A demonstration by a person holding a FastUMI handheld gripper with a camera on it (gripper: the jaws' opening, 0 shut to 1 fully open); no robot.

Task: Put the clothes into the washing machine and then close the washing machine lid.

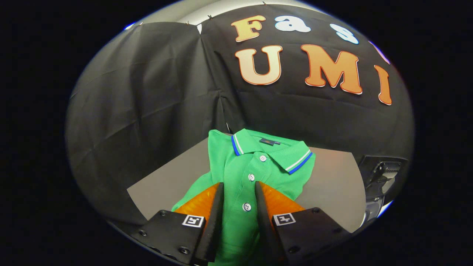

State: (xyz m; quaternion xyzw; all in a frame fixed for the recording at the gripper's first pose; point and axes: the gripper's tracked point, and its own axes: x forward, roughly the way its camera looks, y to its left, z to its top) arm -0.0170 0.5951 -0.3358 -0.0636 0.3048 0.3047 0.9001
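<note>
A green polo shirt (258,166) with a blue-and-white trimmed collar lies on the grey tabletop (332,184), collar end away from me. My gripper (238,190) is down over the shirt's buttoned front. Its two fingers stand a narrow gap apart, and the fabric with the button strip is bunched between them and pressed from both sides. The lower part of the shirt is hidden under the gripper body.
A dark device with a shiny rim (380,177) stands at the right end of the table. I cannot tell what it is. Black cloth walls (147,111) close in the table at the back and on the left.
</note>
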